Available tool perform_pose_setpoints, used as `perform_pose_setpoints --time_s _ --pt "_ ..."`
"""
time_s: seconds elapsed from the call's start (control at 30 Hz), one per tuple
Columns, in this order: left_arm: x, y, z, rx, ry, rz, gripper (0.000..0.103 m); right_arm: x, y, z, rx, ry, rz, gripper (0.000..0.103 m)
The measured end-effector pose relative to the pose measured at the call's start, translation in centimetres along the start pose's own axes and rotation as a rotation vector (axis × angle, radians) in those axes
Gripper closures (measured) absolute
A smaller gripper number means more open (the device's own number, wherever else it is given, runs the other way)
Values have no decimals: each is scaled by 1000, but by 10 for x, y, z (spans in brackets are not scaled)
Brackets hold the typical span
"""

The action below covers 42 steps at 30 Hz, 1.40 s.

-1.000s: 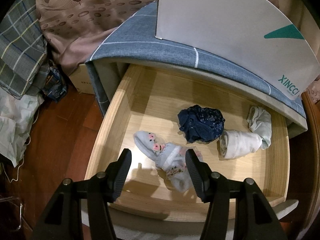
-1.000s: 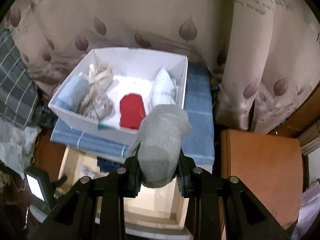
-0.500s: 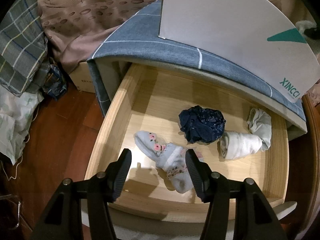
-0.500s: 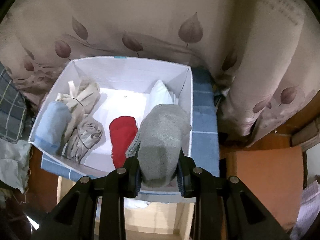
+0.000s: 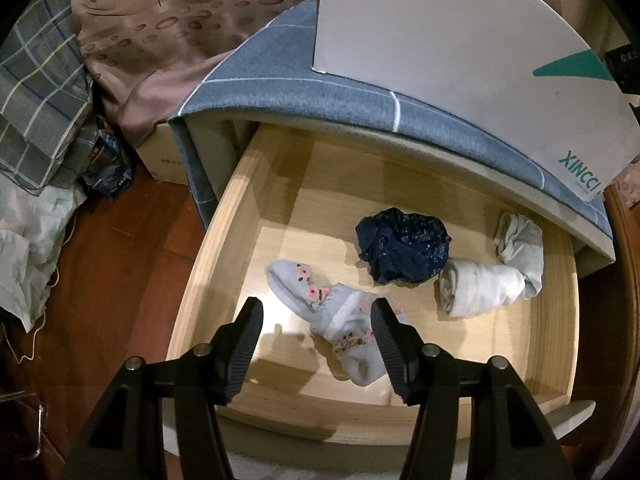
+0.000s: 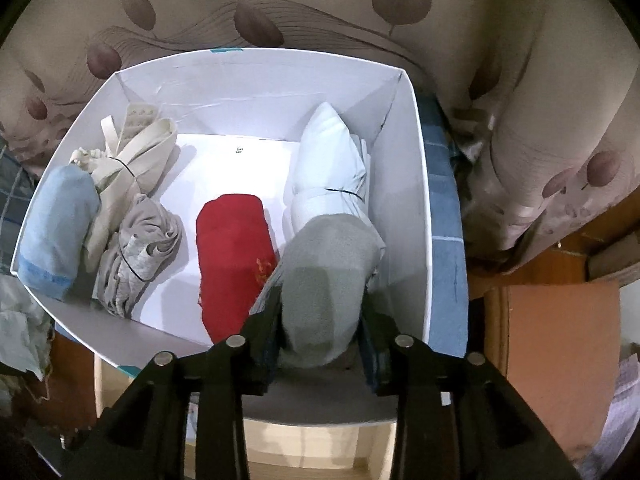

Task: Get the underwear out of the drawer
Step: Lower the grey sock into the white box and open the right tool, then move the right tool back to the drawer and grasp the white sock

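The wooden drawer [image 5: 208, 272] stands pulled out. In it lie a pale blue floral piece [image 5: 288, 276], a crumpled navy underwear [image 5: 402, 246], a white roll [image 5: 478, 288] and a pale rolled piece [image 5: 520, 244]. My left gripper [image 5: 316, 308] hangs open just above the floral piece, holding nothing. My right gripper [image 6: 320, 312] has a grey underwear roll [image 6: 328, 272] between its fingers, low inside the white box [image 6: 416, 200]. Its jaws are opening, and the roll still fills the gap. The roll rests beside a red roll [image 6: 234, 248] and against a white bundle [image 6: 332, 168].
The box [image 5: 440, 40] sits on the blue checked cloth [image 5: 320, 96] that covers the cabinet top above the drawer. It also holds a light blue roll [image 6: 56, 232], a cream bundle [image 6: 132, 160] and a grey patterned roll [image 6: 136, 256]. A leaf-print curtain [image 6: 320, 20] hangs behind. Plaid bedding [image 5: 40, 100] lies left.
My right gripper has carried the grey roll forward and down, from in front of the box into its right side. Its fingers now stand slightly wider. My left gripper has stayed put.
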<state>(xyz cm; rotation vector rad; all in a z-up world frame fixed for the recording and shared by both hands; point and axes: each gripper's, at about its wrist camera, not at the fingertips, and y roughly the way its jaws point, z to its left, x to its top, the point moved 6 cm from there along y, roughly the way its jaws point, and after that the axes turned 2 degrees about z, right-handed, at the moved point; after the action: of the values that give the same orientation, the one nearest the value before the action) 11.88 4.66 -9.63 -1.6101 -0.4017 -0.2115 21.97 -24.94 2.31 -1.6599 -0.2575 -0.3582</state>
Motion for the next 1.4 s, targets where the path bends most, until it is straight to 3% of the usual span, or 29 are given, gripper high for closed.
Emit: perform_pose_setpoints --time_s 0.17,0.4,0.67,0.97,1.4 --pt "0 1 0 4 -3 7 46 -2 -16 1 39 -9 -21 59" --pt "-1 2 1 11 -3 10 46 -19 -53 -3 94 -26 -65 59" --pt "-2 2 2 21 -5 11 46 -72 -88 -3 159 -147 -92 59" --pt "-2 4 7 25 -13 27 46 -136 -30 17 186 -289 56 60" --pt "-2 3 11 18 -24 29 46 -160 58 53 229 -481 110 61"
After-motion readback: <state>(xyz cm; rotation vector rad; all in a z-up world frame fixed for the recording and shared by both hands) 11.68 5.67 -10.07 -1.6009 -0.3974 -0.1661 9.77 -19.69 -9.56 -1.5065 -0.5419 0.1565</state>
